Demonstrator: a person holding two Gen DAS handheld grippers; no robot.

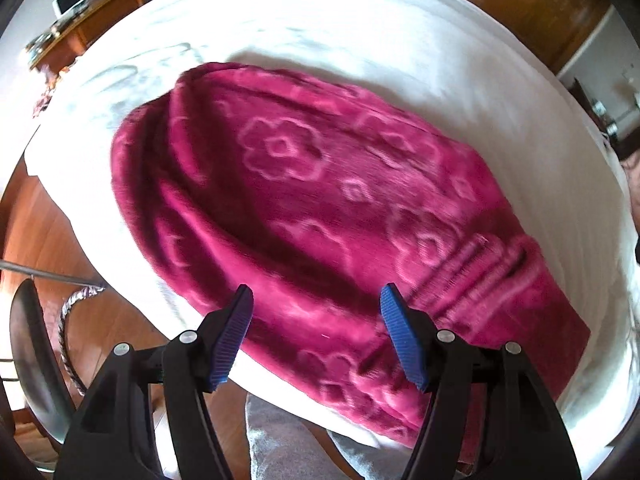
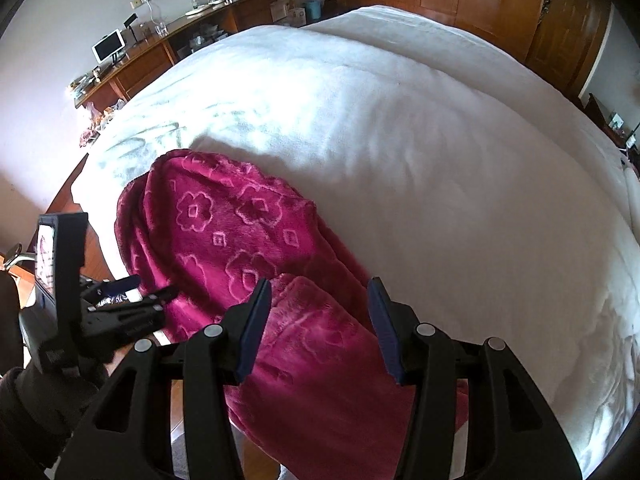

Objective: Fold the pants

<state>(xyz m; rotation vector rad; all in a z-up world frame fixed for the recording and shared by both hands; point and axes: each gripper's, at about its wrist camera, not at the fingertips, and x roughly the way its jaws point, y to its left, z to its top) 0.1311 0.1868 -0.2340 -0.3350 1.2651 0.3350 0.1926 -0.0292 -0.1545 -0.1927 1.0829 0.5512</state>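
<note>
Both grippers hang open over the folded pants.
Left gripper (image 1: pixel 316 300) and right gripper (image 2: pixel 320 292) show jaws apart, gripping nothing; beneath them the magenta fleece pants (image 1: pixel 320 200) lie bunched at the white bed's (image 2: pixel 400 120) near edge.

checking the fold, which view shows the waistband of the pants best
The left wrist view: the ribbed waistband lies in plain sight near the right fingertip. In the right wrist view no ribbing shows on the pants.

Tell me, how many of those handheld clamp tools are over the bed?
2. The left gripper hangs at the pink pants' near-left edge; the right gripper hangs above their near end. Both jaws stand open, empty.
</note>
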